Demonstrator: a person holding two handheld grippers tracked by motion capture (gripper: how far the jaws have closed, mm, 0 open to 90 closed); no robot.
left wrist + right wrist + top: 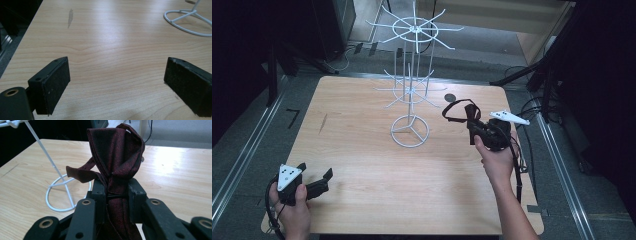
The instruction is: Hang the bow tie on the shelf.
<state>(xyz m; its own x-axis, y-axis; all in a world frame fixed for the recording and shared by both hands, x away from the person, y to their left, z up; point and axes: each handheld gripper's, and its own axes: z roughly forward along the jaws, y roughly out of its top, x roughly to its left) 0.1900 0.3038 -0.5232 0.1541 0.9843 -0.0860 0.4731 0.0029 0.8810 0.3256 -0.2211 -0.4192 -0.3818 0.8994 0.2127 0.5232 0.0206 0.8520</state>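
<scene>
Two grippers on my screens. The right gripper (pixel 473 131) sits over the right side of the wooden table (pixel 362 165), raised off the surface, its jaws clamped on a dark red bow tie (pixel 117 155). In the right gripper view the fabric is pinched at its middle between the pads and stands upright above them, one strap end trailing left. From the high view the strap (pixel 453 109) loops out to the left of the gripper, clear of the table.

White wire display stand (pixel 410 75) stands at table centre, towards the far edge; the bow tie is just right of its ring base (pixel 410 131), not touching.

The left gripper (pixel 317 176) rests near the left front corner, jaws wide apart, nothing between them but bare wood.
</scene>
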